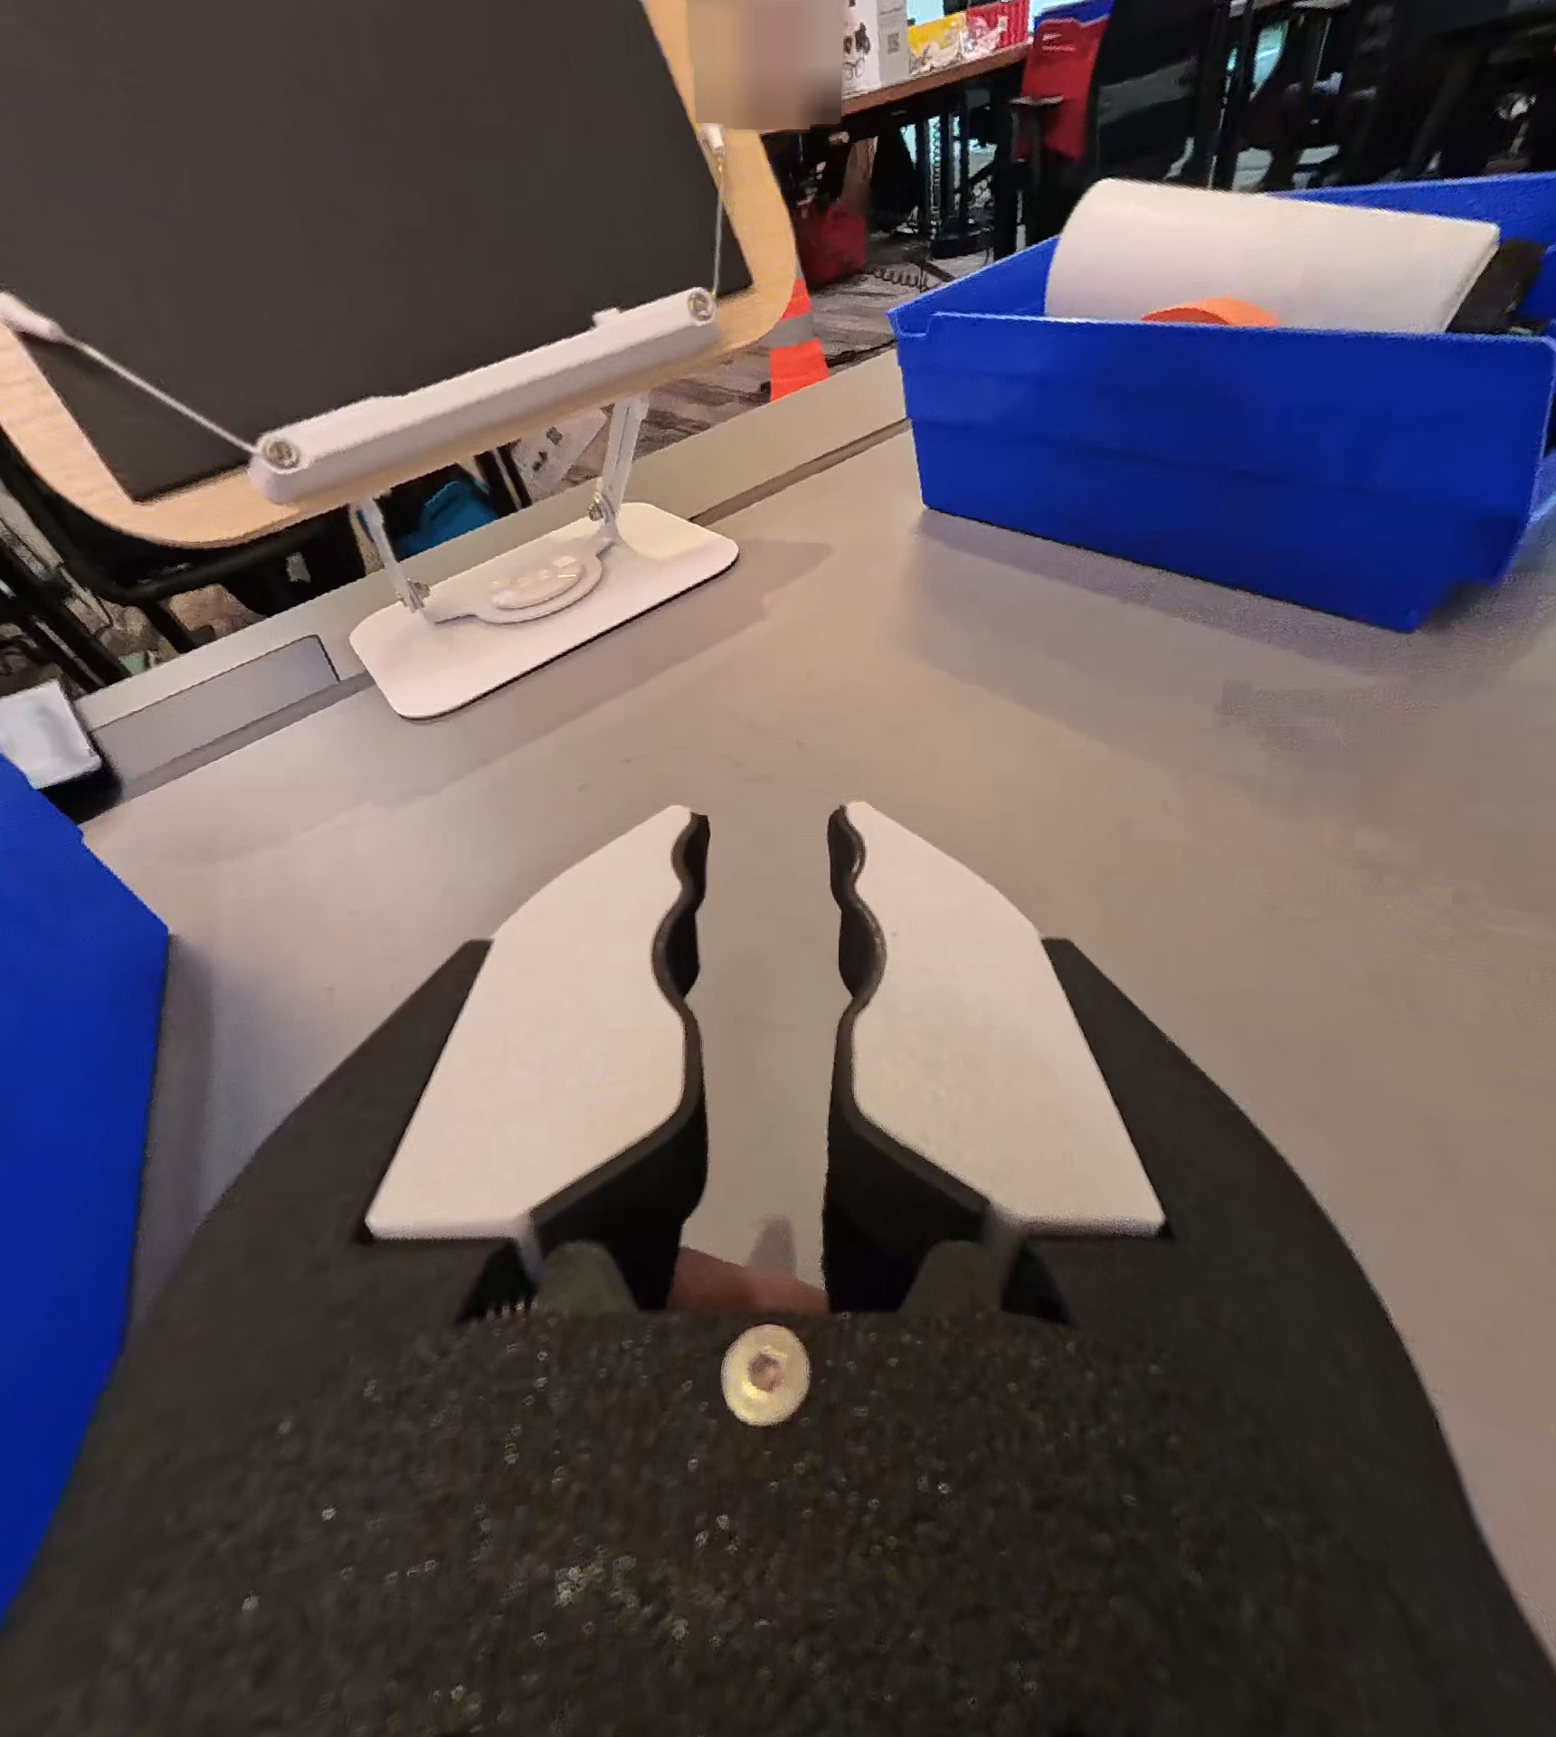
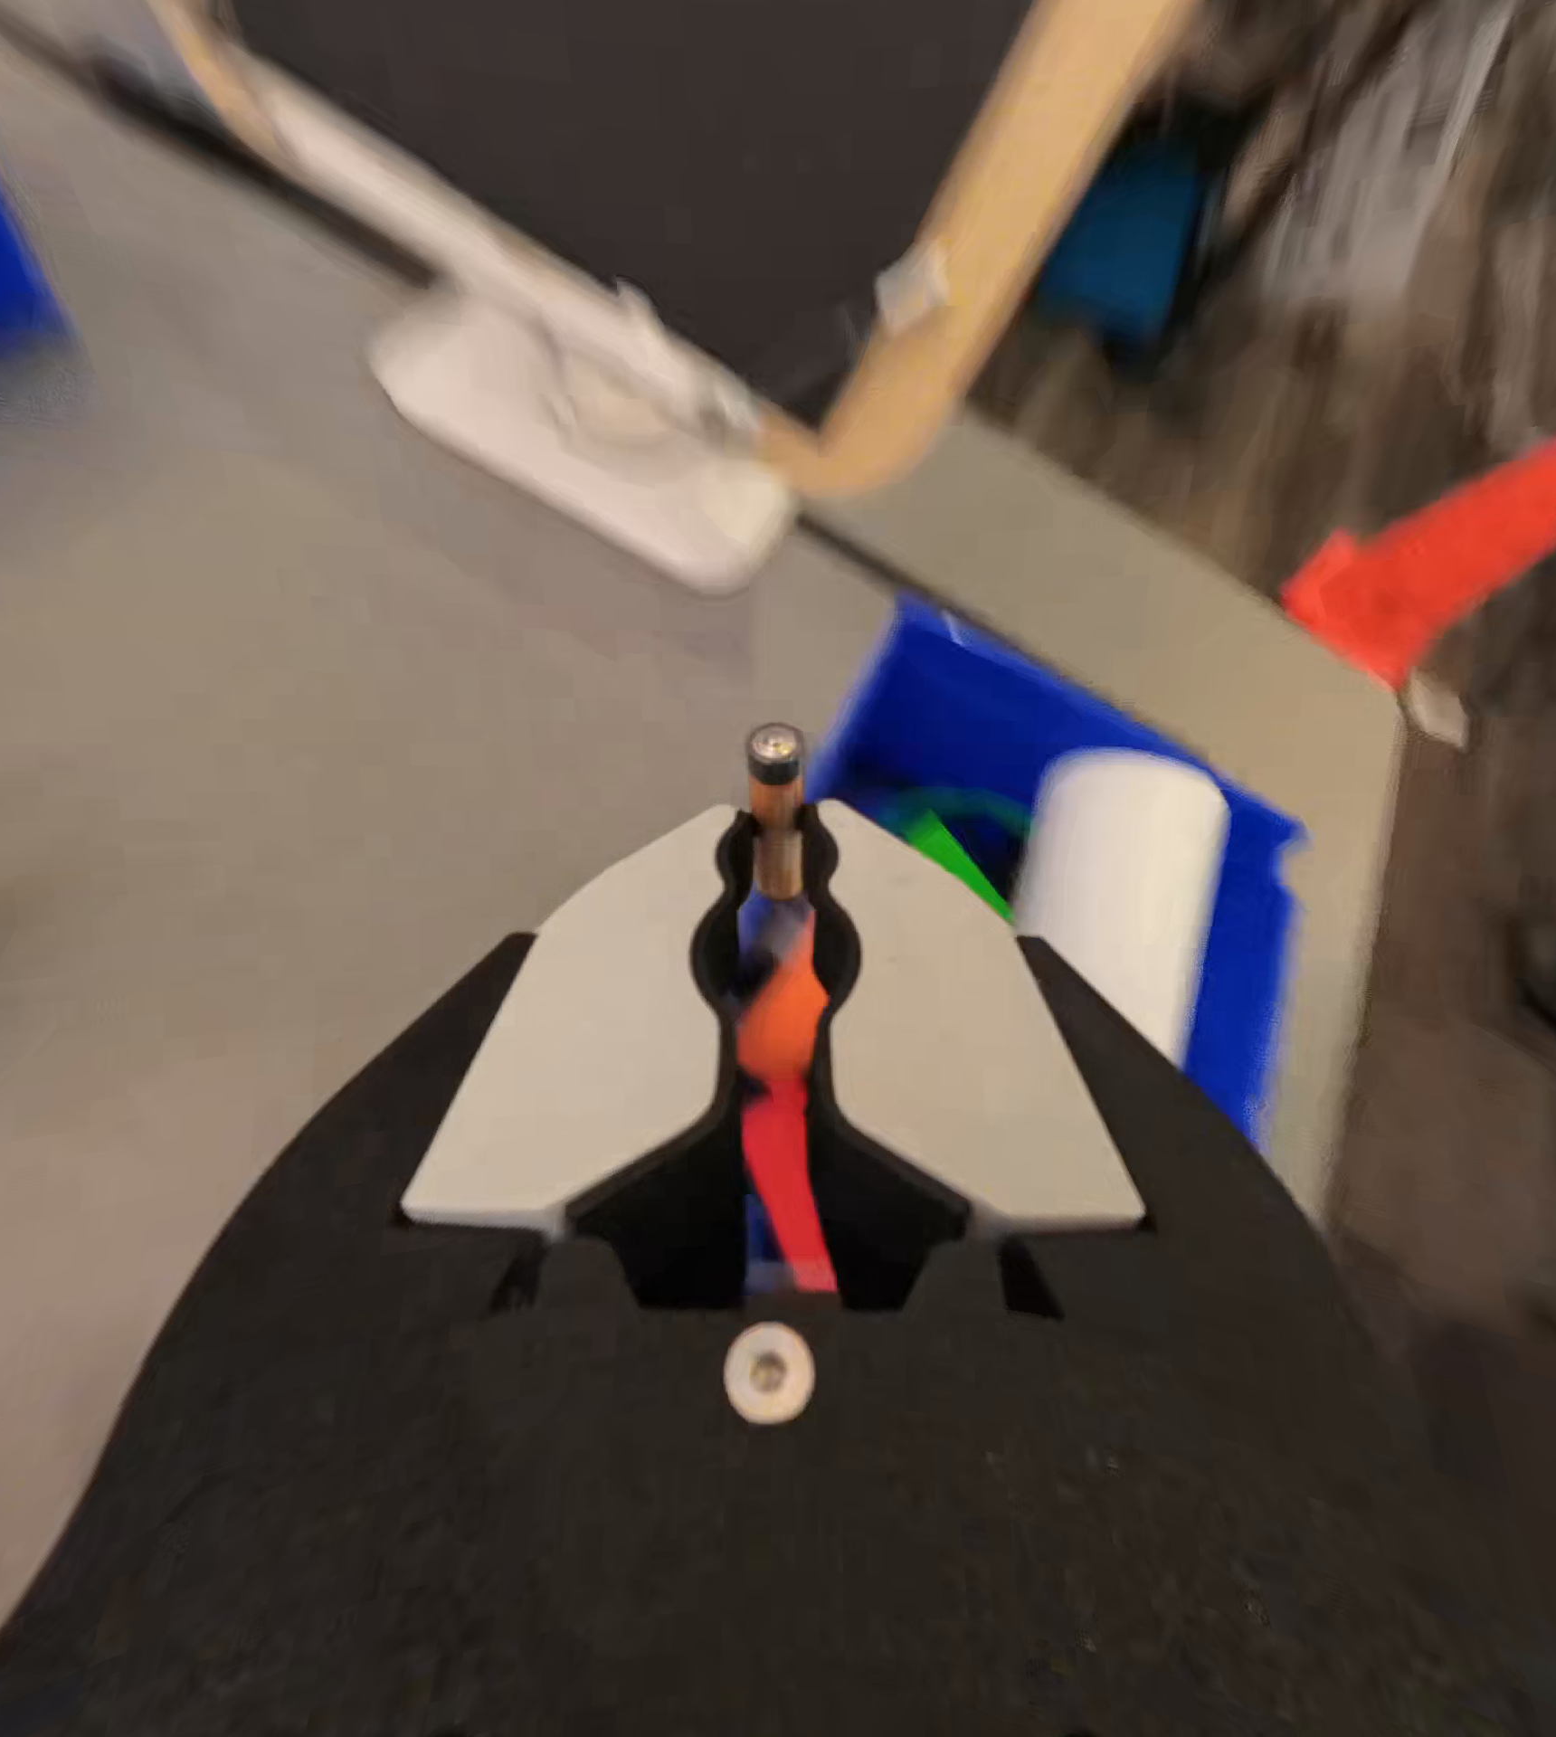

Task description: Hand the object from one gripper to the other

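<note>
In the right wrist view my right gripper (image 2: 776,827) is shut on a small copper and black battery (image 2: 774,780). The battery stands out past the fingertips, its metal end toward the camera's far side. It is held in the air above the edge of a blue bin (image 2: 943,724). In the left wrist view my left gripper (image 1: 768,827) is open and empty, low over the grey table (image 1: 1131,846). Neither gripper shows in the other's view. The right wrist view is blurred.
A blue bin (image 1: 1225,451) at the right holds a white roll (image 1: 1254,254) and an orange object (image 1: 1211,312). Another blue bin (image 1: 13,1081) stands at the left. A tablet on a white stand (image 1: 539,602) is at the back. An orange cone (image 2: 1451,555) stands beyond the table. Left tips to right tips: about 30 cm.
</note>
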A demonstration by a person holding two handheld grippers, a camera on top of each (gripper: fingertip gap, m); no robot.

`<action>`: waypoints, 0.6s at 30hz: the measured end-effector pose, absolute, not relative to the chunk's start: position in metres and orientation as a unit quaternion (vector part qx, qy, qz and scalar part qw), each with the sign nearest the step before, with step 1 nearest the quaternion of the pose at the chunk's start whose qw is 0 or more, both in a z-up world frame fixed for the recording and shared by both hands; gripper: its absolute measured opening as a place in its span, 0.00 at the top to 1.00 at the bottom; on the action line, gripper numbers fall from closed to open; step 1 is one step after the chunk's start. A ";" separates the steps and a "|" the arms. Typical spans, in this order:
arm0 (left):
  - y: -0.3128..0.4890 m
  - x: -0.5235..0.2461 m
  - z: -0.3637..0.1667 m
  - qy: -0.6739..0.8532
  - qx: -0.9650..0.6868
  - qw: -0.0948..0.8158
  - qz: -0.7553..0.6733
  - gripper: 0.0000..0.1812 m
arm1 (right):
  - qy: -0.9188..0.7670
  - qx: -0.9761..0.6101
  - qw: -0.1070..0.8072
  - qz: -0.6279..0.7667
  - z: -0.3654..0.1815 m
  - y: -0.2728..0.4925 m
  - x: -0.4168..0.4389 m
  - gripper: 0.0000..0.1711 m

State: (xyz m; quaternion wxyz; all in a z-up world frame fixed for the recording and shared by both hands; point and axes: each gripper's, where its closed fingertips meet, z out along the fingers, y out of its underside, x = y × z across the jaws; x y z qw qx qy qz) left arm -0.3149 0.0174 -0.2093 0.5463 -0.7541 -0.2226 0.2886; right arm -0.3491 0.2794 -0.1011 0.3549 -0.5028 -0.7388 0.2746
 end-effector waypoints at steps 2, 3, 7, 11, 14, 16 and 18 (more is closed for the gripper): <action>0.020 -0.311 -0.207 -0.206 -0.756 0.545 0.298 0.86 | -0.777 -0.539 0.289 0.147 -0.140 0.326 -0.344 0.94; 0.022 -0.308 -0.205 -0.199 -0.756 0.547 0.299 0.86 | -0.790 -0.555 0.238 0.106 -0.162 0.341 -0.338 0.94; 0.030 -0.299 -0.201 -0.191 -0.759 0.558 0.278 0.86 | -0.827 -0.560 0.055 0.004 -0.239 0.365 -0.294 0.94; 0.033 -0.296 -0.204 -0.178 -0.764 0.554 0.277 0.86 | -0.849 -0.529 0.006 -0.012 -0.273 0.361 -0.276 0.94; 0.035 -0.296 -0.209 -0.169 -0.770 0.545 0.284 0.86 | -0.855 -0.516 0.030 -0.044 -0.283 0.373 -0.277 0.94; 0.036 -0.295 -0.211 -0.166 -0.773 0.544 0.281 0.86 | -0.856 -0.514 0.032 -0.044 -0.283 0.375 -0.278 0.94; 0.039 -0.292 -0.212 -0.159 -0.777 0.545 0.274 0.86 | -0.858 -0.511 0.030 -0.050 -0.285 0.379 -0.278 0.94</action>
